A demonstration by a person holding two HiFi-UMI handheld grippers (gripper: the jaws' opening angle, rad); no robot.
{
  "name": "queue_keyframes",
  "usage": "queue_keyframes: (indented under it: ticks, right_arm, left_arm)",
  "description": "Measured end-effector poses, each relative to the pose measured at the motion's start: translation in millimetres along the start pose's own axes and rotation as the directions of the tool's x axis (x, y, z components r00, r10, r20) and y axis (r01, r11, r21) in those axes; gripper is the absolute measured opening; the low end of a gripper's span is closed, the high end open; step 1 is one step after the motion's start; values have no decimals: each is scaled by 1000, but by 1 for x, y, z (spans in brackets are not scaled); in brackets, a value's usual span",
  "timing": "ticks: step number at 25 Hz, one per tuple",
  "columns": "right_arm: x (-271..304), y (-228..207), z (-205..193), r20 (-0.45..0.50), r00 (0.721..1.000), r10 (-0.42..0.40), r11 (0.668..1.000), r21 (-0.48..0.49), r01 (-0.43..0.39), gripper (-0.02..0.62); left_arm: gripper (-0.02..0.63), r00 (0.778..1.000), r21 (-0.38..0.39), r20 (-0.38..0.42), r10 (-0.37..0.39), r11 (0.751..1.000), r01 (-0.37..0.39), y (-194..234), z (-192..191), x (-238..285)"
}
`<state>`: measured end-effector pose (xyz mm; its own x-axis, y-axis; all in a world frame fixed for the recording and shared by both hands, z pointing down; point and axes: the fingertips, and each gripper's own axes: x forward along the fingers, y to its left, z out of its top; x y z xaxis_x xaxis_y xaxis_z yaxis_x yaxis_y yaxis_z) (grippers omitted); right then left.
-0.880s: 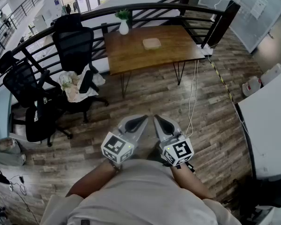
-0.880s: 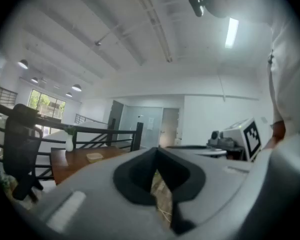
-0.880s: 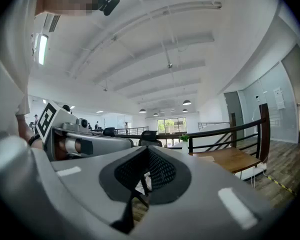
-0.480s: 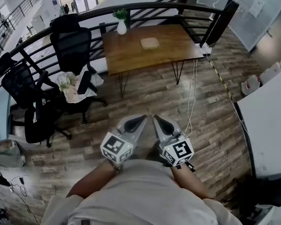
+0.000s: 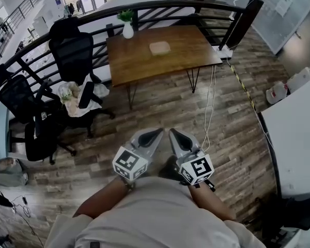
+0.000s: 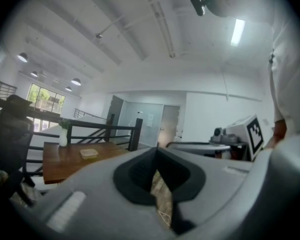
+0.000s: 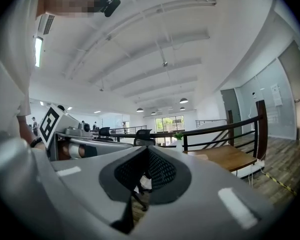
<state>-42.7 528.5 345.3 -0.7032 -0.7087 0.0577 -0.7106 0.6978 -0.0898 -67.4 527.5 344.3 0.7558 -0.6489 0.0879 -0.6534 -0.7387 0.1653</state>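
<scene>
I hold both grippers close to my body, side by side over the wooden floor. In the head view the left gripper [image 5: 155, 133] and the right gripper [image 5: 172, 133] point forward, their tips nearly touching each other. Each is shut with nothing between its jaws, as the left gripper view [image 6: 156, 150] and the right gripper view [image 7: 147, 149] confirm. Ahead stands a wooden table [image 5: 181, 56] on hairpin legs. It carries a white vase with a green plant [image 5: 127, 29] and a shallow pale container [image 5: 159, 47]. The table [image 6: 65, 156] also shows in the left gripper view.
A black curved railing [image 5: 160, 7] runs behind the table. Black office chairs [image 5: 75, 50] stand at the left, one holding a heap of cloth [image 5: 75, 93]. A white cable [image 5: 211, 105] trails across the floor from a power strip. A white counter [image 5: 299, 133] lies at the right.
The view has shifted slightly: table and chairs have slid a little to the left in the head view. Both grippers stay shut and side by side.
</scene>
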Motion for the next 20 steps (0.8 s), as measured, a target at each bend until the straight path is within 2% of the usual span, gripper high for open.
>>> queue_keyframes:
  ticks: [7, 11, 14, 20]
  right_arm:
    - [-6, -105, 4, 10, 1000, -28, 1000, -2, 28, 5]
    - [-9, -163, 16, 0, 1000, -7, 1000, -13, 7, 6]
    - [-14, -194, 21, -6, 1000, 12, 1000, -23, -12, 5]
    - [-10, -235, 11, -19, 1000, 19, 999, 27, -18, 5]
  left_arm:
    - [3, 999, 16, -17, -39, 999, 39, -2, 2, 108]
    - [3, 1000, 5, -16, -21, 1000, 21, 0, 10, 165]
    - [3, 1000, -6, -4, -5, 1000, 5, -4, 15, 196]
    - [3, 999, -9, -25, 20, 1000, -21, 9, 11, 235]
